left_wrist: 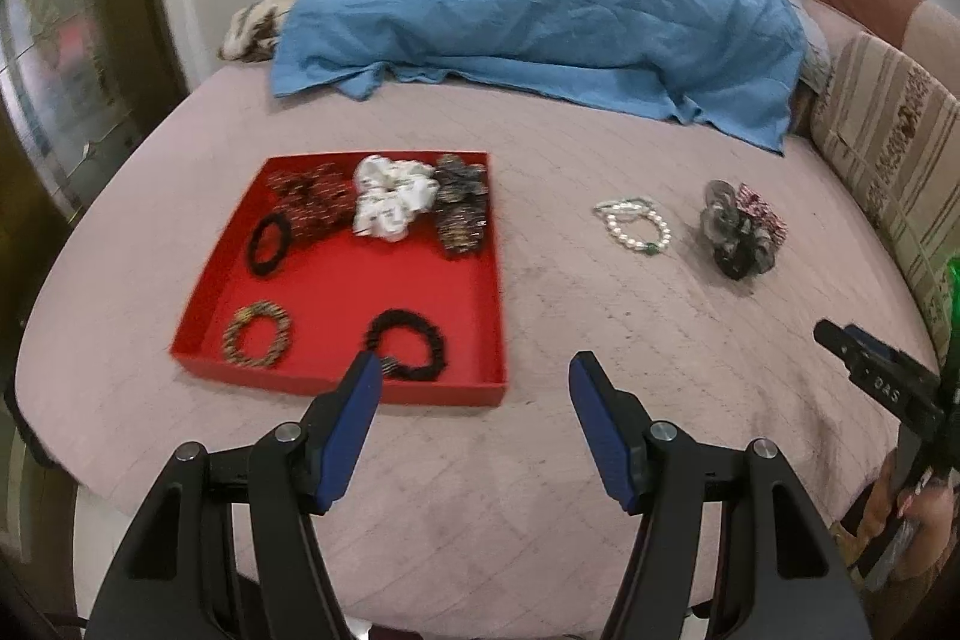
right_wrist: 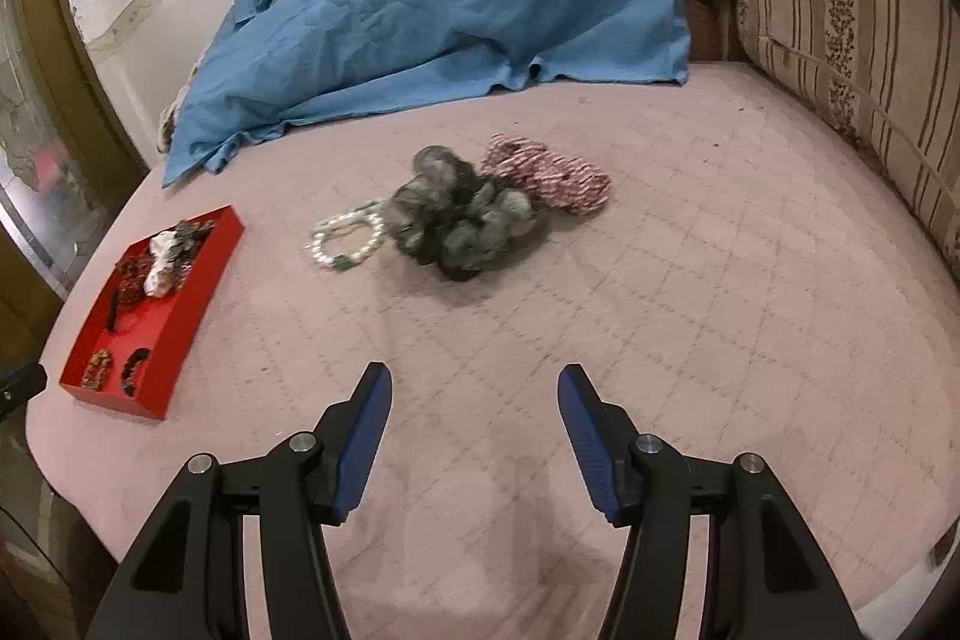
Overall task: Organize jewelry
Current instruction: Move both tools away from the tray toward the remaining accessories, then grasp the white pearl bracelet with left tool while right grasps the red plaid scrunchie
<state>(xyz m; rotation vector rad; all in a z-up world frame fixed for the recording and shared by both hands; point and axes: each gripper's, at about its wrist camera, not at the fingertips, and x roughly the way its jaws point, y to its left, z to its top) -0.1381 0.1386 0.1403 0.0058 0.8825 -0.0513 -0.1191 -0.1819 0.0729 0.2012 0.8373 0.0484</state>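
A red tray (left_wrist: 354, 292) lies on the pink bed cover and holds several scrunchies and bracelets, among them a white scrunchie (left_wrist: 393, 202) and a black beaded bracelet (left_wrist: 408, 343). My left gripper (left_wrist: 474, 370) hovers open just in front of the tray's near right corner, with nothing between its fingers. To the tray's right, a pearl bracelet (left_wrist: 633, 223) and a grey scrunchie (left_wrist: 735, 235) lie on the cover. In the right wrist view the pearl bracelet (right_wrist: 348, 238), grey scrunchie (right_wrist: 462, 220) and a red-white scrunchie (right_wrist: 549, 175) lie ahead of my open, empty right gripper (right_wrist: 474, 382).
A crumpled blue cloth (left_wrist: 540, 4) covers a mound at the back of the bed. A striped cushion (right_wrist: 852, 16) lines the right side. The red tray (right_wrist: 153, 304) sits at the bed's left edge. The right gripper's body (left_wrist: 876, 382) shows at the left view's right edge.
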